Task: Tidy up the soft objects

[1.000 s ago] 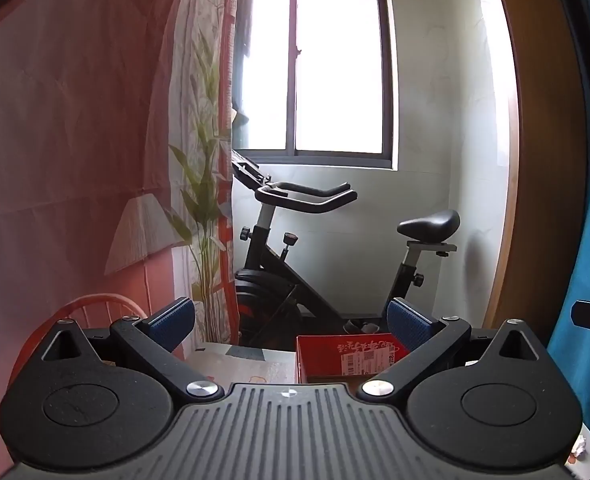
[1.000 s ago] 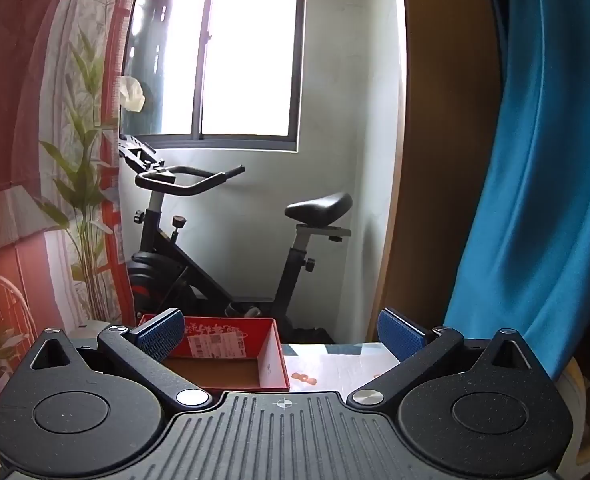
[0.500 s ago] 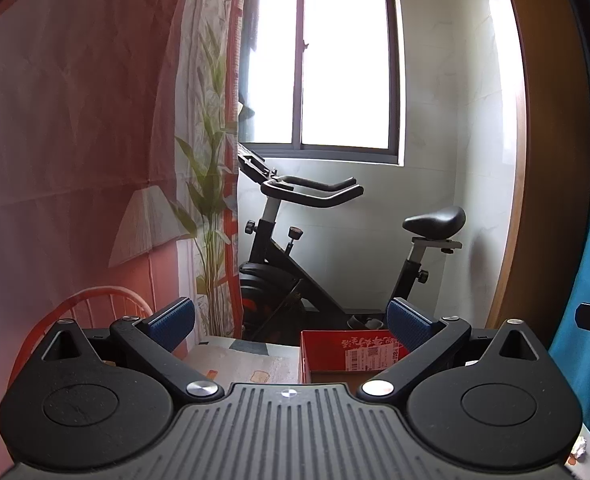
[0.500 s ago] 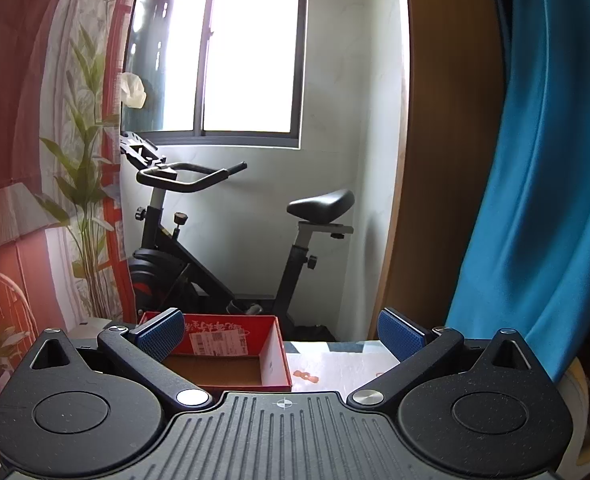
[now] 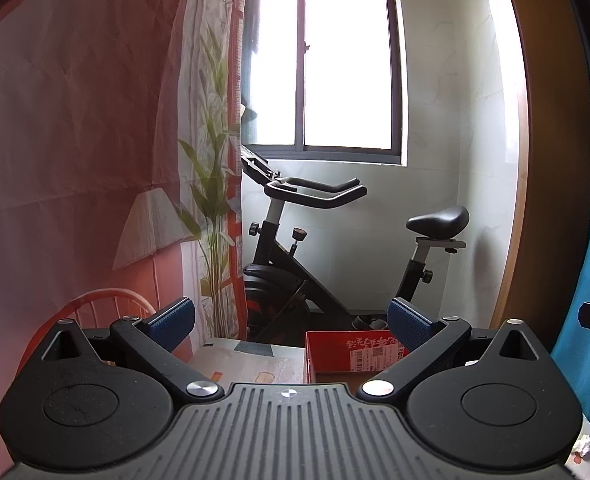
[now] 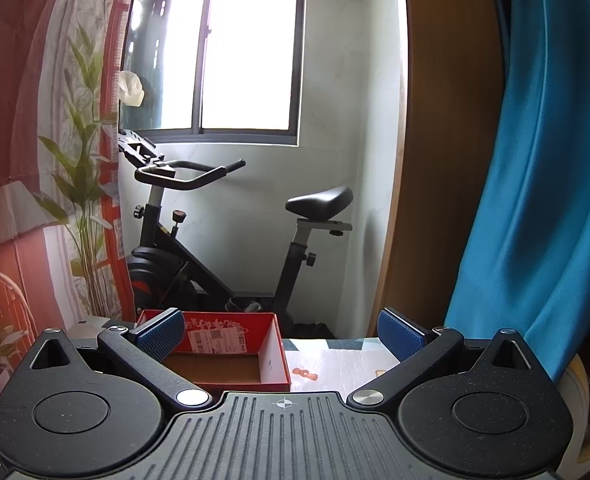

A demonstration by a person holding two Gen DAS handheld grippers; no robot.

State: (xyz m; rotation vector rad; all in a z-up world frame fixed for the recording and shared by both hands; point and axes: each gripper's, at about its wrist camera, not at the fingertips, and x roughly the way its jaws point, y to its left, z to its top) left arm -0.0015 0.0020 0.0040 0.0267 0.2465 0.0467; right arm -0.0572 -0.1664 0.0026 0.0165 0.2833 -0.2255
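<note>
A red cardboard box (image 6: 231, 354) with an open top stands at the far end of a table covered by a patterned cloth (image 6: 343, 368); its inside looks bare. It also shows in the left wrist view (image 5: 351, 354), partly behind the right finger. My left gripper (image 5: 291, 322) is open and empty, held above the table's near side. My right gripper (image 6: 281, 332) is open and empty, with its left finger pad (image 6: 163, 336) in front of the box's left wall. No soft objects are in view.
A black exercise bike (image 5: 335, 256) stands behind the table under a bright window (image 5: 347, 56). A blue curtain (image 6: 535, 184) hangs at the right, a printed backdrop with plants (image 5: 75, 140) at the left. A small white scrap (image 5: 583, 444) lies at the lower right.
Both views have shifted slightly: the box and bike sit a little lower and to the right in the left wrist view. Both grippers stay open and empty.
</note>
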